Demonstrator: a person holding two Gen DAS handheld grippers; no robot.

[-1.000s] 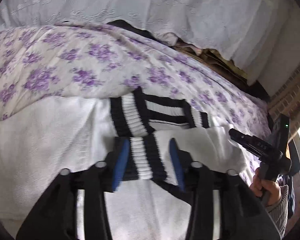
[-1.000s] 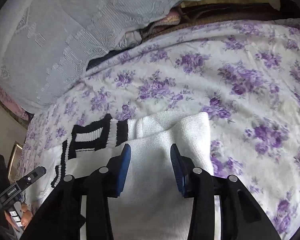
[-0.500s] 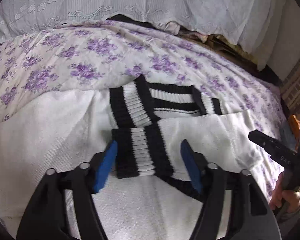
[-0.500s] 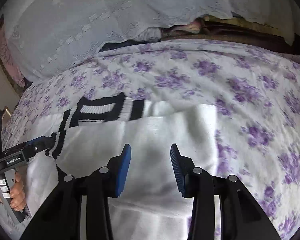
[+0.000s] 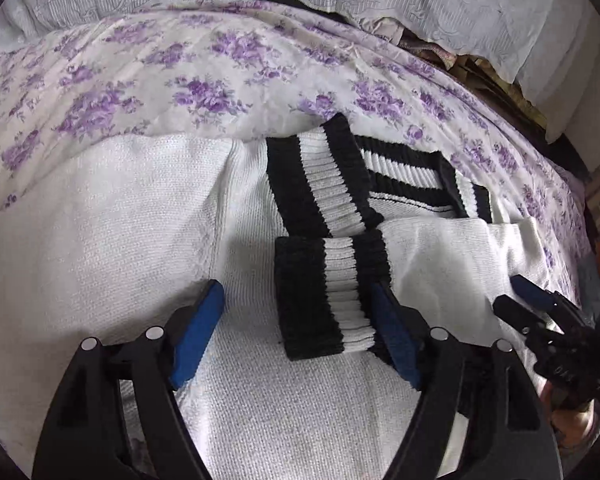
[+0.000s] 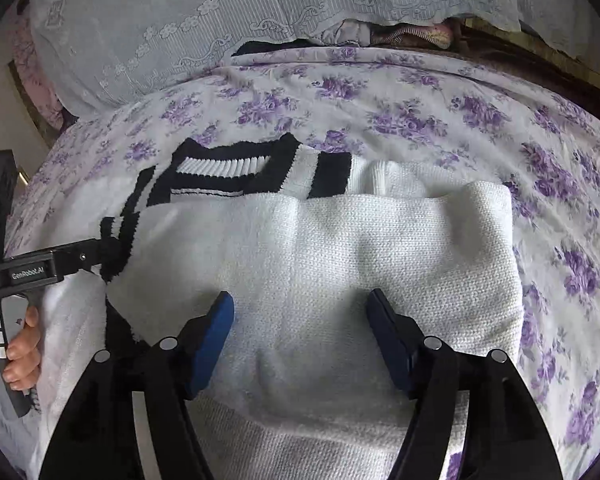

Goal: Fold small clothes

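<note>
We have the white knit sweater (image 5: pixel 100 240) lying flat on the floral-sheeted bed (image 5: pixel 204 80), both sleeves already folded in across its body. In the left wrist view the striped cuff (image 5: pixel 332 296) of the folded-over sleeve (image 6: pixel 340 240) sits between the blue pads of our left gripper (image 5: pixel 296 340), at about 12 to 1 o'clock from the jaws, its far pad touching or just beside the cuff's right edge. The left jaws stand spread wide and hold nothing. That sleeve's long axis runs 3 to 9 o'clock across both views. The second cuff (image 5: pixel 320 184) and the striped collar (image 5: pixel 404 184) lie beyond, toward 12 and 1 o'clock. In the right wrist view our right gripper (image 6: pixel 300 336) hovers over the middle of the sleeve, jaws likewise spread, nothing pinched; whether the pads touch the knit we cannot tell. Each gripper shows at the edge of the other's view. We judge the left gripper nearer the cuff end and the right nearer the shoulder fold at 2 o'clock, so the next fold likely takes the near hem toward the collar at 12 o'clock.
</note>
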